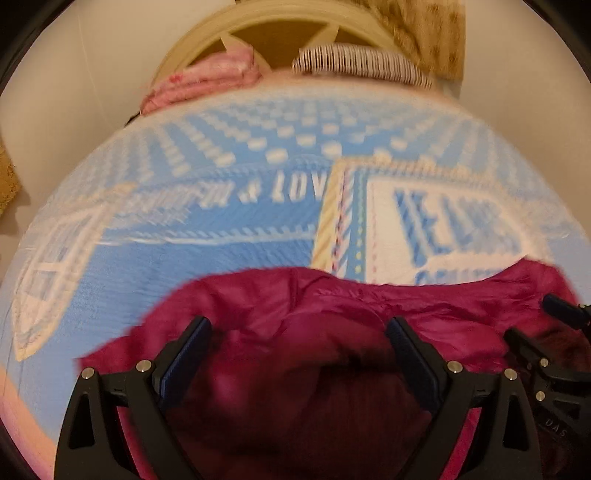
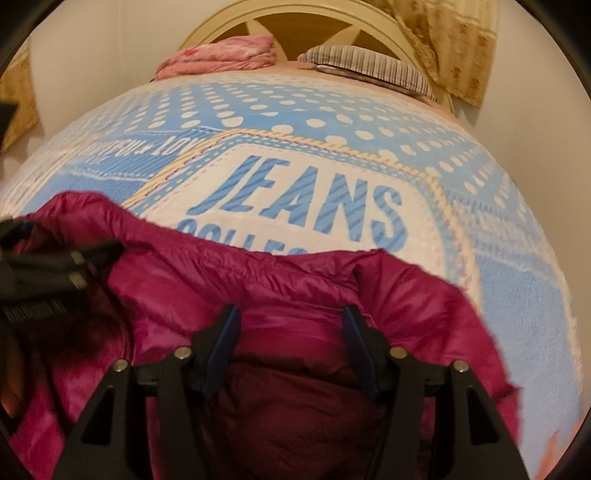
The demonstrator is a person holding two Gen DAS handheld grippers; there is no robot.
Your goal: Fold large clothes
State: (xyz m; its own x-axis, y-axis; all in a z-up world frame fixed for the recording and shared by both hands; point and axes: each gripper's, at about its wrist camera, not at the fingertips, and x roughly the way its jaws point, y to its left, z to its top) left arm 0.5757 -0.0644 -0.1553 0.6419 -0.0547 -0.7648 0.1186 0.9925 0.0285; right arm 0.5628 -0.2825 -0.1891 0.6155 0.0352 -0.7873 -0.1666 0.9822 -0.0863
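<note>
Magenta quilted puffer jacket (image 2: 258, 280) lies bunched on the blue printed blanket (image 2: 517, 295); my left gripper (image 1: 299, 332) and right gripper (image 2: 291, 325) hang released above it.

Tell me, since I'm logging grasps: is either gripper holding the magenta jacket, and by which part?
Nothing is held. The left gripper and right gripper both stand open over the magenta jacket, pads not pressing it.

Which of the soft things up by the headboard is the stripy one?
The striped pillow, on the right by the headboard. The pink folded bedding to its left is plain pink, with no stripes.
</note>
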